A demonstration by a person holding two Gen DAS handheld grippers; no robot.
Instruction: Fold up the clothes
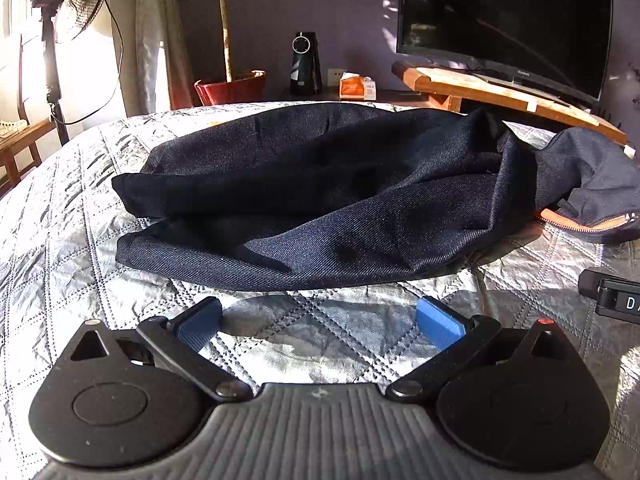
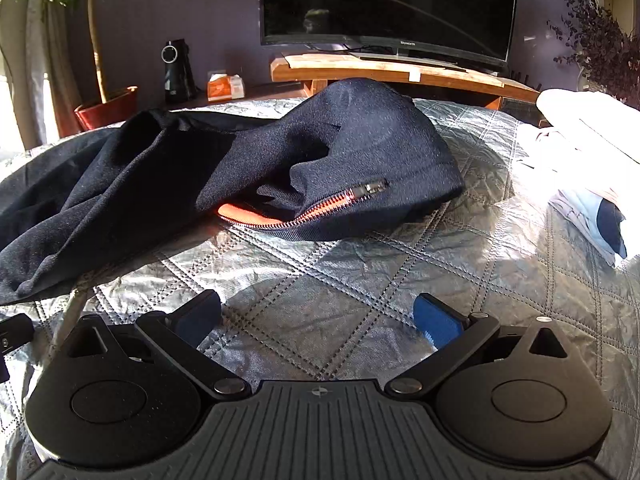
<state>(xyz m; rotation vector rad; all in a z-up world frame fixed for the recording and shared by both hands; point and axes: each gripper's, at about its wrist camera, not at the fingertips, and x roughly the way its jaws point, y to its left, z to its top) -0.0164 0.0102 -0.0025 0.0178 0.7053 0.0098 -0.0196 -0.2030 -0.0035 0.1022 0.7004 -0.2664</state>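
Left hand-held gripper [image 1: 320,318]: spread wide, blue pads [image 1: 438,322] well apart, empty, poised over bare quilted bedspread [image 1: 72,208] just short of the garment's near hem; nothing touched. Judged as the stance ahead of a first grasp
Right hand-held gripper [image 2: 318,318]: likewise spread wide and empty, over bare bedspread, aimed at the zipped end; near the cloth, not in contact
Dark navy garment [image 1: 320,200]: heaped across mid-bed, crumpled and doubled over itself, no fold made; judged as laid on the bed for flat working room
Orange-lined zipper [image 2: 320,210]: partly undone, facing the right side
Pale clothes pile [image 2: 588,140]: kept apart at the far right of the bed
Beyond the bed: potted plant [image 1: 232,86], television [image 2: 388,4] on wooden stand
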